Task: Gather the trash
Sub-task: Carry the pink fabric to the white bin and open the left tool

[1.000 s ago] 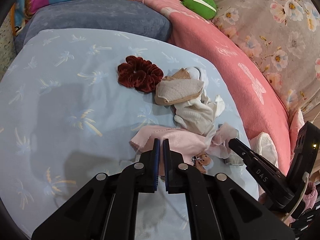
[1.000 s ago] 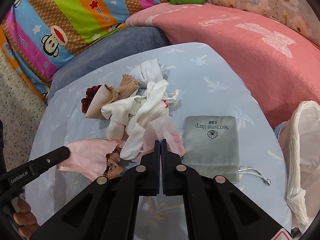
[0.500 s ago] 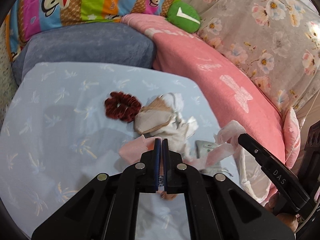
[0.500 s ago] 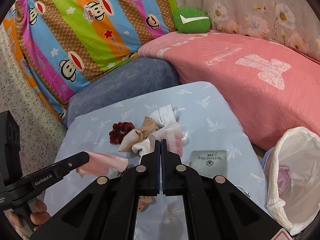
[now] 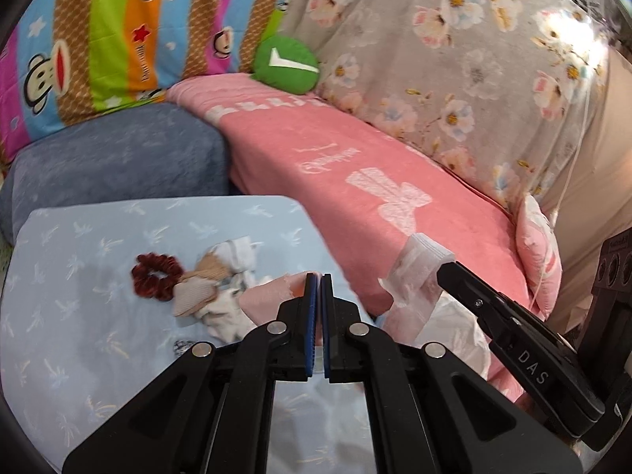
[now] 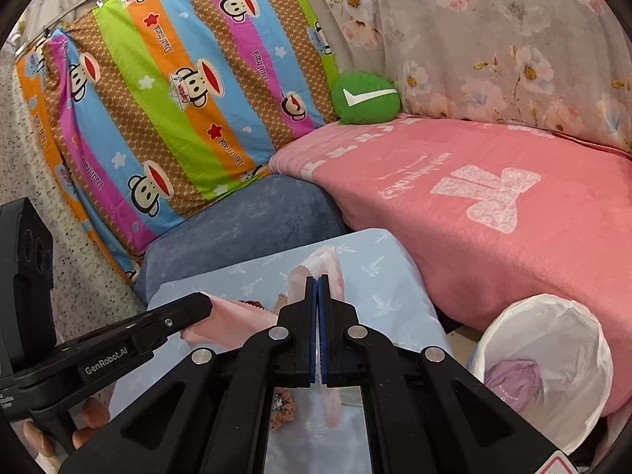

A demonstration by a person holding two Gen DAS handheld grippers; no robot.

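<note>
I am holding both grippers above the blue tabletop (image 5: 79,296): the right gripper (image 6: 318,280) has its fingers closed on a clear pinkish plastic wrapper (image 6: 331,264), the left gripper (image 5: 315,276) on a pink cloth (image 5: 272,296). The white-lined trash bin (image 6: 553,359) is sitting low to my right, nearer the right gripper.

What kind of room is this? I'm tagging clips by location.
Probably a bedroom or living corner at home: a pink blanket covers a bed or couch, with a monkey-print quilt behind it, a lined trash bin beside it, and a scrunchie and socks on the blue cloth-covered table.
</note>
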